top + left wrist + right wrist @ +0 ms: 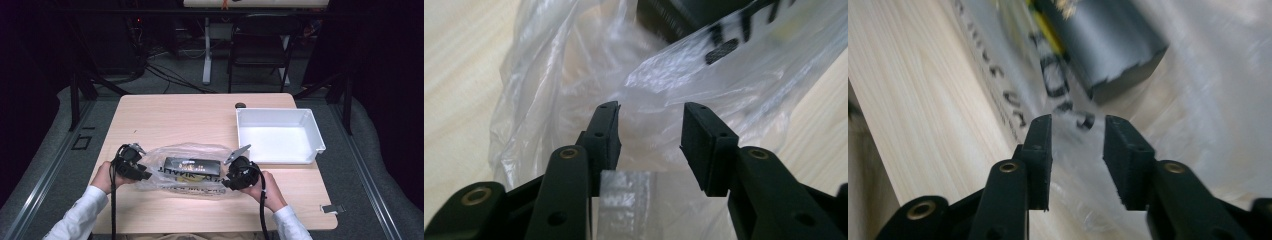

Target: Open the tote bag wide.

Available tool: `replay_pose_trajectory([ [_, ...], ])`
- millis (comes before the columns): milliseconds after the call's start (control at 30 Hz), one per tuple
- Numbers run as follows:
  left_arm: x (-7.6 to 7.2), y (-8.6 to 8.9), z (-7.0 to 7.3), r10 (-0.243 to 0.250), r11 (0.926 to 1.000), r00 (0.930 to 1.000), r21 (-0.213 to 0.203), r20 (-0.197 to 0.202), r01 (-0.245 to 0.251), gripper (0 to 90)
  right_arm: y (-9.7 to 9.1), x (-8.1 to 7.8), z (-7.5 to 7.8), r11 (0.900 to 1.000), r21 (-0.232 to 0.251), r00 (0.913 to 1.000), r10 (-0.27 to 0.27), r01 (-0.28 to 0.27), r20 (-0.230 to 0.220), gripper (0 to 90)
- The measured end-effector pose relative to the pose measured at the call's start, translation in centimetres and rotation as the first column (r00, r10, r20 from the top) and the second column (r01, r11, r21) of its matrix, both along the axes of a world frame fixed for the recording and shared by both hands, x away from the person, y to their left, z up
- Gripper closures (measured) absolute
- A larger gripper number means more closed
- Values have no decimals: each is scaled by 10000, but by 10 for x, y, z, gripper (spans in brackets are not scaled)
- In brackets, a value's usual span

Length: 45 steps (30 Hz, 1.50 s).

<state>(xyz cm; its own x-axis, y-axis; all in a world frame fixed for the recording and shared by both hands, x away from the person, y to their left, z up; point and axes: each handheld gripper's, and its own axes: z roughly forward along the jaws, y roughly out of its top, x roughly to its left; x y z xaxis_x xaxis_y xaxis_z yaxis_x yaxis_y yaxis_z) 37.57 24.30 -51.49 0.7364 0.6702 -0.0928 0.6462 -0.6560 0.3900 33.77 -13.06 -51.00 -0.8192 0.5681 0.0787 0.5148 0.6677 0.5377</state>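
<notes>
Plastic, one clear bag [187, 170] of it with dark lettering, lies crumpled on the near middle of the one wooden table [165, 115]; inside it sits one black box [192, 165], long side running left to right; the box shows again through the film in the left gripper view [664, 20] and in the right gripper view [1103, 45], where the picture is blurred.

Two grippers work at the bag, one at each end, each in one of the person's two hands with a white sleeve behind; the left gripper [142, 172] sits at the bag's left end and the right gripper [227, 181] at its right end, with the box between them; one black cable trails from each towards the near edge.

In the left gripper view the left gripper [651, 130] has its two jaws standing partly apart, with loose bag film lying in the gap and under the pads; the pads are not pressing together on it. In the right gripper view the right gripper [1078, 145] likewise stands partly apart over the bag's printed edge, gripping nothing that I can make out.

One white tray [320, 145] rests on the far right of the table, well apart from the bag; one folding chair [260, 45] stands beyond the table's far edge.
</notes>
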Motion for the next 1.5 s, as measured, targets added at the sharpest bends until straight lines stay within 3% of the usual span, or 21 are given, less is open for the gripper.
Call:
replay_pose_trajectory([
  [133, -1, 4, 13, 82, 9973, 9996, -725, 285, -61, 537, -2, 0, 14, 9993, 297, 9978, -266, 248, 608, 606],
  [200, -2, 6, 18, 173, 9963, 9988, -855, 453, -134, 496, -3, 3, 21, 9975, 506, 9942, -543, 497, 933, 585],
  [333, -1, 11, 25, 374, 9916, 9961, -1264, 804, -271, 497, -3, 9, 24, 9962, 456, 9892, -799, 748, 1227, 529],
  [400, 2, 13, 29, 417, 9859, 9960, -1650, 795, -281, 516, -2, 12, 24, 9958, 210, 9830, -914, 892, 1592, 507],
  [433, 3, 14, 32, 578, 9840, 9927, -1737, 1063, -387, 522, -1, 15, 25, 9948, 159, 9763, -1016, 1004, 1911, 495],
  [500, 7, 14, 36, 652, 9859, 9878, -1621, 1417, -419, 523, 0, 16, 25, 9941, 118, 9718, -1079, 1078, 2095, 490],
  [533, 8, 12, 36, 835, 9865, 9821, -1533, 1691, -575, 522, 0, 19, 25, 9940, 138, 9729, -1088, 1083, 2039, 485],
  [600, 15, 9, 35, 903, 9875, 9804, -1437, 1750, -653, 521, 1, 23, 22, 9904, -81, 9638, -1324, 1381, 2316, 483],
  [633, 19, 7, 33, 1024, 9889, 9764, -1260, 1900, -792, 518, 2, 26, 20, 9891, -300, 9648, -1338, 1442, 2264, 476],
  [667, 22, 5, 30, 881, 9915, 9807, -1103, 1747, -694, 536, 2, 30, 16, 9862, -381, 9630, -1487, 1612, 2248, 487],
  [767, 30, -1, 17, 796, 9964, 9846, -398, 1556, -742, 608, 5, 36, 5, 9811, -564, 9667, -1714, 1850, 1903, 515],
  [900, 35, -4, -3, 754, 9970, 9889, 82, 1283, -771, 703, 6, 42, -9, 9699, -735, 9610, -2169, 2321, 1715, 661],
  [933, 36, -5, -7, 764, 9967, 9897, 169, 1212, -790, 731, 6, 44, -12, 9703, -744, 9631, -2163, 2303, 1600, 689],
  [1033, 38, -6, -14, 826, 9958, 9899, 295, 1152, -865, 808, 5, 48, -18, 9644, -858, 9608, -2362, 2501, 1450, 769],
  [1133, 42, -6, -17, 996, 9939, 9862, 338, 1321, -1049, 860, 3, 52, -26, 9587, -873, 9572, -2582, 2706, 1307, 839],
  [1167, 43, -7, -18, 1053, 9931, 9846, 372, 1397, -1115, 887, 2, 54, -30, 9560, -1086, 9582, -2593, 2724, 1210, 878],
  [1267, 47, -9, -22, 1087, 9909, 9840, 632, 1412, -1186, 897, 3, 55, -34, 9553, -1062, 9578, -2642, 2760, 1135, 900],
  [1400, 50, -14, -27, 1019, 9871, 9827, 1071, 1549, -1192, 900, 6, 56, -40, 9523, -1506, 9628, -2533, 2653, 943, 900],
  [1500, 52, -17, -29, 972, 9842, 9817, 1309, 1636, -1192, 900, 7, 58, -42, 9506, -1554, 9620, -2566, 2687, 933, 900],
])
